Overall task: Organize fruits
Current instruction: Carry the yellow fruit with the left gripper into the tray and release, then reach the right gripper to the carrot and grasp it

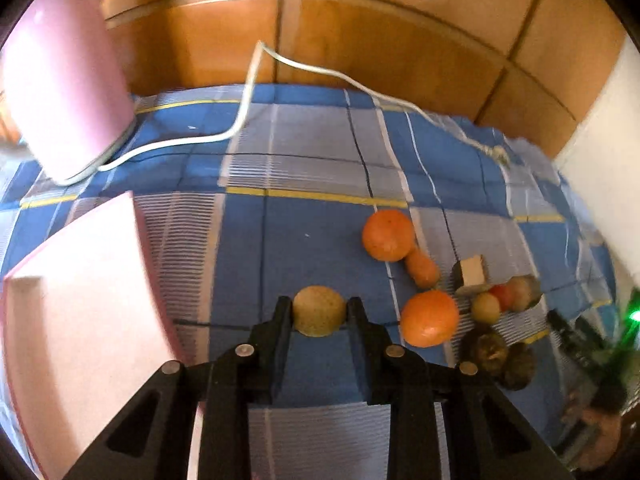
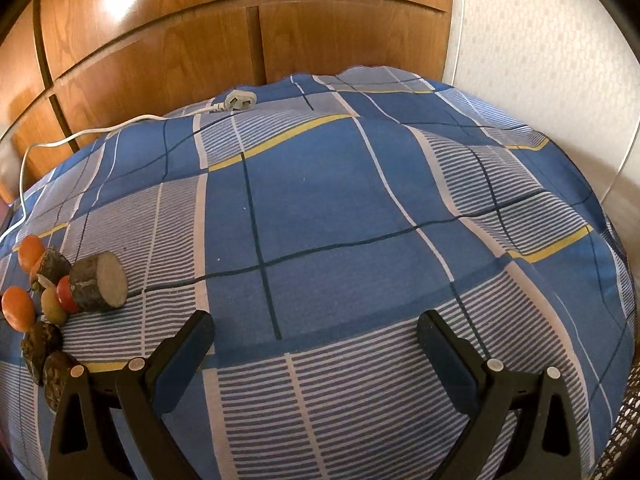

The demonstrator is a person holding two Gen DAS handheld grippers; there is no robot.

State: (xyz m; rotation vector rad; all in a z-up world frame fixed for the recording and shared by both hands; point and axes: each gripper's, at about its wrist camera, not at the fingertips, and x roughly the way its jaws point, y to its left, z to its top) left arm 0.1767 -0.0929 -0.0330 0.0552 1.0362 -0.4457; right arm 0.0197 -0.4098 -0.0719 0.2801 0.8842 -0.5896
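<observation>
The left gripper (image 1: 319, 312) is shown clamped on a yellowish round fruit (image 1: 319, 311), gripped at its widest girth so that it cannot roll free. A pink tray (image 1: 84, 300) is set at the near left edge of the checked bedcover (image 1: 288, 240), presumably as the receiving place. The remaining oranges (image 1: 429, 319) and wood pieces (image 2: 100, 282) are clustered toward the near right. The right gripper (image 2: 318, 330) is held wide, empty, over bare cloth.

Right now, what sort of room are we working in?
Probably a bedroom at home: the fruits lie on a blue plaid bedsheet over a soft, rumpled surface, wooden wardrobe doors stand right behind it, and a white power cord trails across.
</observation>
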